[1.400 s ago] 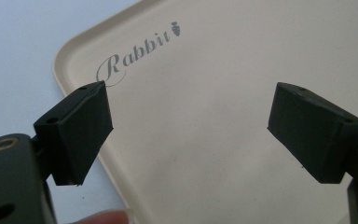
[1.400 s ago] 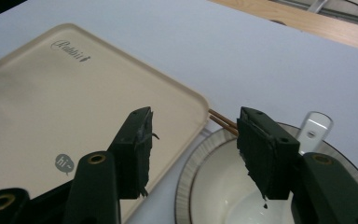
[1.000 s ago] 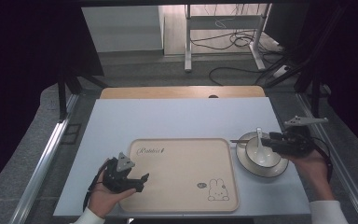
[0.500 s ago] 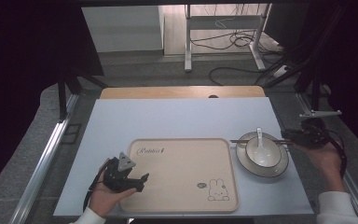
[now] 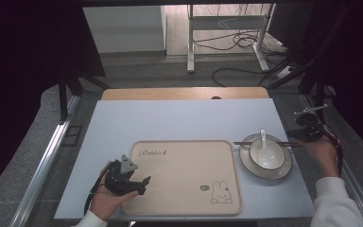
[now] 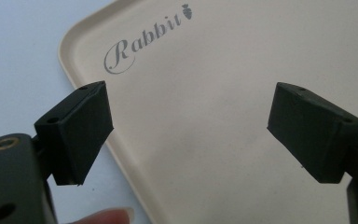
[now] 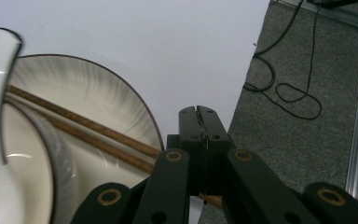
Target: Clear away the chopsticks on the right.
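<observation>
The pale blue table (image 5: 179, 118) stood on grey carpet, with cables trailing over the floor (image 5: 236, 45) behind it and a metal stand beyond. From the high view you had the whole layout: the beige rabbit tray (image 5: 184, 175) sat at the near middle of the table, and to its right the plate (image 5: 280, 170) carried a white bowl (image 5: 267, 153) with a white spoon (image 5: 263, 141) standing in it. The wooden chopsticks (image 5: 246, 143) lay across the far part of the plate, behind the bowl, their tips pointing toward the tray and their thick ends running out over the plate's right rim.

Your right gripper (image 5: 307, 127) sat at that rim. Its own view gave what the high view could not: the jaws were pressed together, and the brown chopsticks (image 7: 93, 135) ran under the gripper, a bit of wood showing beneath the jaws. You could not tell from that view whether the jaws actually pinched the sticks or merely lay over them. The sticks looked slim, dark brown and side by side, resting on the streaked inner face of the plate (image 7: 98, 93).

Your left gripper (image 5: 127, 177) rested at the tray's near left corner. The left gripper view showed its jaws (image 6: 191, 135) wide apart over the tray (image 6: 205, 93), holding nothing, with the grey "Rabbit" lettering (image 6: 142, 35) just ahead.
</observation>
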Available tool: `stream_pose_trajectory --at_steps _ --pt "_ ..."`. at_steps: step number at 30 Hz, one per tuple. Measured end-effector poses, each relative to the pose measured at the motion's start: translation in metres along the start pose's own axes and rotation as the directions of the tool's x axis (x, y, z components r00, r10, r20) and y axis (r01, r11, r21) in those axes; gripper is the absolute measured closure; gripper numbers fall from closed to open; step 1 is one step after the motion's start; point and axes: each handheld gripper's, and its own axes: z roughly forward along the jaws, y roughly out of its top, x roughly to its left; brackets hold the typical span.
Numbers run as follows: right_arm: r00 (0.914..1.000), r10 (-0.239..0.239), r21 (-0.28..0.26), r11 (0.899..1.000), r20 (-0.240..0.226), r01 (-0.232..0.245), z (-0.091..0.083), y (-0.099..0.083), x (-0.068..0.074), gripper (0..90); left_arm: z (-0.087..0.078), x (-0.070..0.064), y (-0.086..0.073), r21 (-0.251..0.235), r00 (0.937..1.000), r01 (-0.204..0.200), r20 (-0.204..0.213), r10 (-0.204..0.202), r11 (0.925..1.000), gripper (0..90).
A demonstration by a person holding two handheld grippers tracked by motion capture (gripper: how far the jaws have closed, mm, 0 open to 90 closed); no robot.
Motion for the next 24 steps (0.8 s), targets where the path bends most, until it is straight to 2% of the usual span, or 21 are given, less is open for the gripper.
stream_pose_trajectory --at_steps 1,7,11,24 --pt "1.0 -0.005 0.014 1.0 0.003 0.005 0.007 0.0 -0.001 89.0 0.0 0.0 0.0 0.004 1.0 0.0 -0.003 0.0 1.0 13.7" --pt "0.9998 -0.007 0.057 0.998 0.016 0.006 0.021 -0.002 -0.004 89.0 0.0 0.0 -0.001 0.004 1.0 0.004 -0.001 -0.004 1.0 13.8" --pt "0.9997 -0.005 0.081 0.997 0.023 0.003 0.025 -0.006 -0.006 89.0 0.001 0.0 -0.001 0.012 1.0 -0.003 0.001 0.003 0.9999 13.7" --pt "0.9993 -0.014 0.118 0.993 0.034 0.01 0.018 -0.02 0.0 89.0 0.0 -0.002 0.0 0.004 0.9998 -0.016 0.015 0.016 0.9999 13.8"
